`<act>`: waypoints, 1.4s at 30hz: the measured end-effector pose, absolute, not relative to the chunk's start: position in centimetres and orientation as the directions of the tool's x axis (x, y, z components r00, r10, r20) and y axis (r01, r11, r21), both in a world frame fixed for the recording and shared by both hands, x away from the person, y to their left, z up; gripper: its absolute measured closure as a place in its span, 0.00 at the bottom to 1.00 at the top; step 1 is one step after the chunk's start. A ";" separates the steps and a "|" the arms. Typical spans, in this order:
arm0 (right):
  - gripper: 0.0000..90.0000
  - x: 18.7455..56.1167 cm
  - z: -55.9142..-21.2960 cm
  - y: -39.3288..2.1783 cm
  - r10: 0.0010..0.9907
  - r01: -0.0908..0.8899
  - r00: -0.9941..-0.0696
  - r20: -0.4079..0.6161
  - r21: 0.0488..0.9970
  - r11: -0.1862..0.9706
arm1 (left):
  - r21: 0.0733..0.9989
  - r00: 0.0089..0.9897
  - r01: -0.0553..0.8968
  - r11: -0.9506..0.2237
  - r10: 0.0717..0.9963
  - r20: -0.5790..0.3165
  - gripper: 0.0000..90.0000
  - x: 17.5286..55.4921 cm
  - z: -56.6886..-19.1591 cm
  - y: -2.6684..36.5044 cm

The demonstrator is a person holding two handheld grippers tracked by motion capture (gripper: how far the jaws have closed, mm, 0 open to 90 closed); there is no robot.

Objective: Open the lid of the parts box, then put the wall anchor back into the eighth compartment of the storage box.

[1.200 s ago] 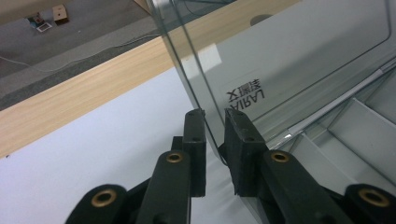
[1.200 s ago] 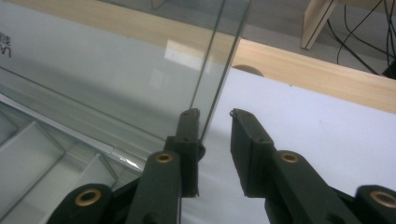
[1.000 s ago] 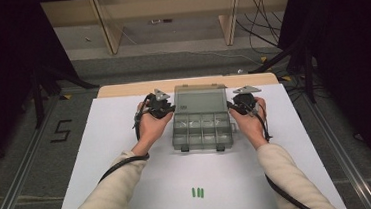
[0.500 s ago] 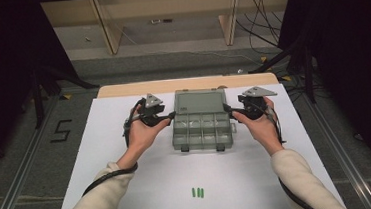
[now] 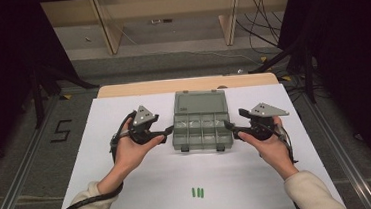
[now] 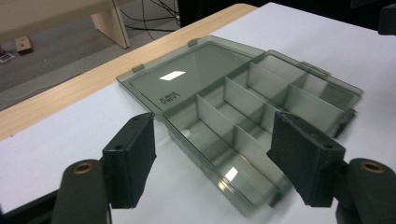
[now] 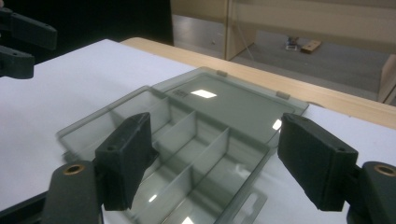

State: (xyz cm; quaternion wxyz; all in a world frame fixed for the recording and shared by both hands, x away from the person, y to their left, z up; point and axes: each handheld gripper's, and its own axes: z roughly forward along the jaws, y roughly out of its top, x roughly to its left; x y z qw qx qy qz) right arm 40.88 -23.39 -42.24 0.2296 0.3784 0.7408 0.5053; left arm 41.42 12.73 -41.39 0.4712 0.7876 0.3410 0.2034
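- The small green things (image 5: 197,192) on the table (image 5: 130,189) in the high view are too tiny to tell what they are.
- The near corner of the clear box (image 6: 252,135) is blurry and cut off at the bottom of the left gripper view.
- The raised word on the box lid (image 6: 187,79) is too small to read.
- The person's arms run off the bottom edge of the high view.

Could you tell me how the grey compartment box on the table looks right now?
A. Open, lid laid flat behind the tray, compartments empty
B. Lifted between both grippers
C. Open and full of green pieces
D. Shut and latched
A: the compartment box rests on the table with its lid flat and its compartments bare.
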 end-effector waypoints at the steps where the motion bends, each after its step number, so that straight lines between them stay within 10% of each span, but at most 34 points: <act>1: 0.30 40.4 -42.3 -23.4 0.789 0.321 -0.612 0.044 0.926 0.197 | 0.880 0.689 0.343 -0.327 0.725 0.001 0.34 41.0 -41.4 12.9; 19: 0.31 33.0 -42.5 -24.4 0.734 0.291 -0.677 0.051 0.935 0.203 | 0.906 0.720 0.271 -0.325 0.693 0.034 0.34 33.6 -42.3 15.6; 42: 0.30 32.2 -42.4 -25.1 0.725 0.271 -0.686 0.059 0.946 0.180 | 0.907 0.695 0.282 -0.312 0.718 0.031 0.35 33.8 -42.8 16.9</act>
